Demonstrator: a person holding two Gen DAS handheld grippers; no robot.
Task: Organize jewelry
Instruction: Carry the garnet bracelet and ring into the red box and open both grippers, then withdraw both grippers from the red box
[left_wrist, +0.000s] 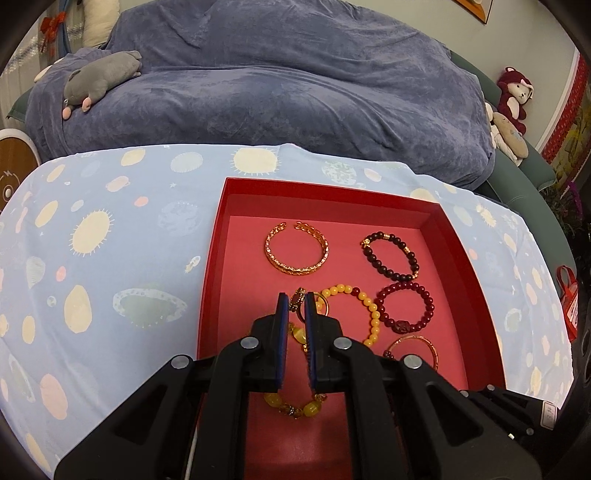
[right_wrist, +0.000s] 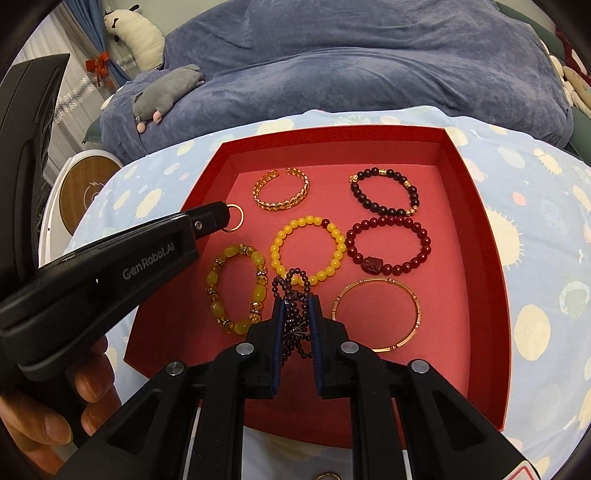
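Observation:
A red tray (right_wrist: 476, 221) lies on a light-blue patterned cloth and holds several bracelets. Among them are a gold open cuff (right_wrist: 281, 192), a dark bead bracelet (right_wrist: 384, 192), a yellow bead bracelet (right_wrist: 308, 251), a red bead bracelet (right_wrist: 388, 245), a chunky yellow one (right_wrist: 236, 291) and a thin gold bangle (right_wrist: 376, 314). My left gripper (left_wrist: 297, 295) is shut on a gold ring (left_wrist: 296, 304), low over the tray's left part; the right wrist view shows the ring (right_wrist: 233, 218) at the left gripper (right_wrist: 226, 217) tip. My right gripper (right_wrist: 296, 301) is shut on a bunched dark purple bead strand (right_wrist: 293, 284) above the tray's near middle.
The patterned cloth (left_wrist: 92, 258) spreads around the tray. Behind it is a blue blanket-covered sofa (left_wrist: 295, 92) with a grey plush toy (left_wrist: 99, 81). A hand (right_wrist: 55, 413) holds the left gripper. A small gold ring (right_wrist: 327, 475) lies on the cloth near the bottom edge.

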